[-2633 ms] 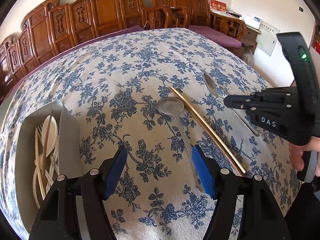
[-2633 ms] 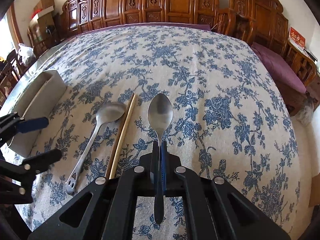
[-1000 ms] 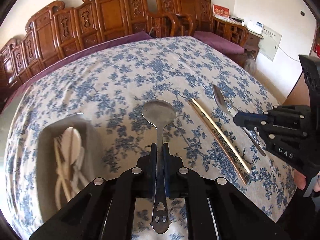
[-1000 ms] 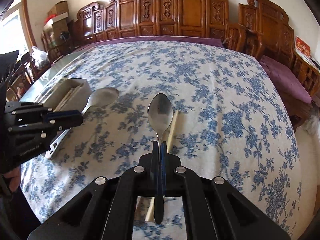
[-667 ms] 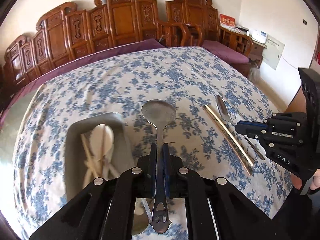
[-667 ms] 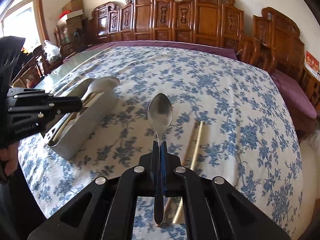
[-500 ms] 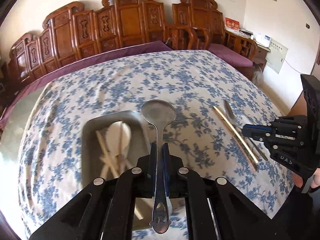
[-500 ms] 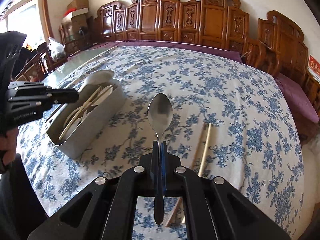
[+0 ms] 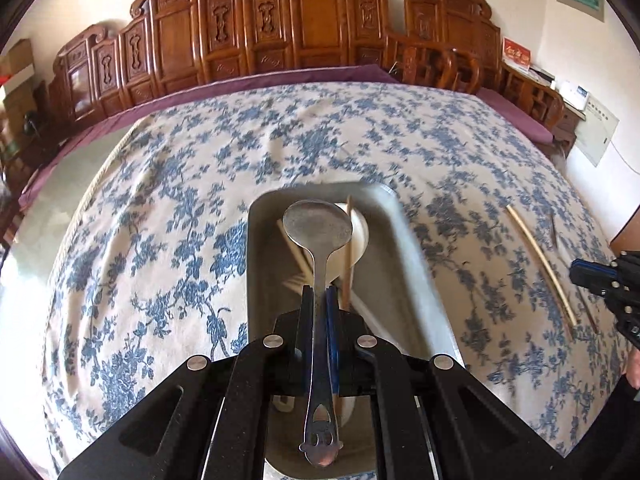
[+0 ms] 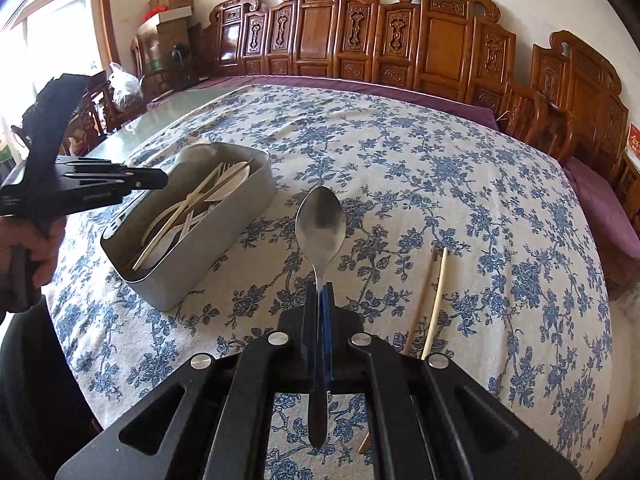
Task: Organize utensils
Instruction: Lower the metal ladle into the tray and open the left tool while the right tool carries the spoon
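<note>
Left tool (image 9: 320,300) is clamped tight on the round-bowled spoon (image 9: 318,232), handle end sticking back toward the camera. A second ago that spoon hung over bare cloth with the metal tin off to the left; now its bowl sits right over the tin (image 9: 400,248), above the pale plastic cutlery (image 9: 360,236) and wooden sticks already in there. So the carry looks done on this side; next I'd lower it and let go. The tin's edges are smeared in this view, so I can't tell how much clearance I have above it.

Right tool (image 10: 319,300) is likewise pinched shut on the oval spoon (image 10: 320,224), held in the air. The tin (image 10: 208,264) was a sliver at the left edge of this view and now sits near the middle-left, still well apart from this spoon. That one goes in second, I reckon.

Still loose: the pair of chopsticks (image 10: 434,300) lying on the cloth just right of my right tool. They need a pickup after both spoons drop.

The table (image 10: 440,168) wears a white tablecloth with blue flowers, a bit rumpled, with a strip of bare glass top showing at the far-left edge. Behind it, carved wooden chairs (image 10: 440,40) with purple cushions, cardboard boxes (image 10: 172,4) stacked by a bright window, and a pale wall.
</note>
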Motion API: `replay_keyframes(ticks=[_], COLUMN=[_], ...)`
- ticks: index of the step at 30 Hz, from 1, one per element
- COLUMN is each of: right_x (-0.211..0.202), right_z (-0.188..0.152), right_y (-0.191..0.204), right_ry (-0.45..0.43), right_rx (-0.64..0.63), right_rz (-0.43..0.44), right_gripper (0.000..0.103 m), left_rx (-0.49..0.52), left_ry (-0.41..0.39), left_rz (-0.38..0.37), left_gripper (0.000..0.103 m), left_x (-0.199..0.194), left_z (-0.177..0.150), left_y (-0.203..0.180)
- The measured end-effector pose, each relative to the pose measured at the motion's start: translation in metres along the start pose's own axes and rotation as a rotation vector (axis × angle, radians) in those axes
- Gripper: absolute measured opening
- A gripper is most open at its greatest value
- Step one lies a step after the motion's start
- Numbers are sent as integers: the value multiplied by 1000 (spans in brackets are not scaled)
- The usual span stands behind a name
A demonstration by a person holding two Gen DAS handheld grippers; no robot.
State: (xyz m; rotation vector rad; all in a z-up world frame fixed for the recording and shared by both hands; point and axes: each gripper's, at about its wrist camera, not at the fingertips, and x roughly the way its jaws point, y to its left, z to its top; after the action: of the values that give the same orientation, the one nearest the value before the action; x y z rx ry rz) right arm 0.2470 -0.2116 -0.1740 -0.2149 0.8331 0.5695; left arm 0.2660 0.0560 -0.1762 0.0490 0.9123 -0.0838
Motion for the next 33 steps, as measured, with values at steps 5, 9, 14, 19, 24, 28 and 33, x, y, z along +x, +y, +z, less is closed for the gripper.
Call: replay_keyframes(ticks=[5,9,14,19,24,28,33], right_x=[3,5,5,5,9,14,25], right_z=[-1,-1,1,8,22,39,64], right_y=[4,8,20,36,58,74,94], right_ry=[8,14,18,17,16,7,-9], right_rx=[-6,-10,-28,-47,-70,-77,-63], right_rz=[2,3,12,32,50,72,110], right_gripper=[4,4,4,4,4,4,4], left_rx=[-15,-12,-12,-19,-36,-31,-40], left_ry=[32,60,50,22,-11,-35,-63], left_rz=[7,5,7,-3,-9,3,17], left_gripper=[5,5,11,13,14,14,14], left_x=[16,25,22,8,-9,-22,-37], left_z=[-6,-10,-12,-16,-18,-17,-16], left_y=[4,3,3,8,17,25,40])
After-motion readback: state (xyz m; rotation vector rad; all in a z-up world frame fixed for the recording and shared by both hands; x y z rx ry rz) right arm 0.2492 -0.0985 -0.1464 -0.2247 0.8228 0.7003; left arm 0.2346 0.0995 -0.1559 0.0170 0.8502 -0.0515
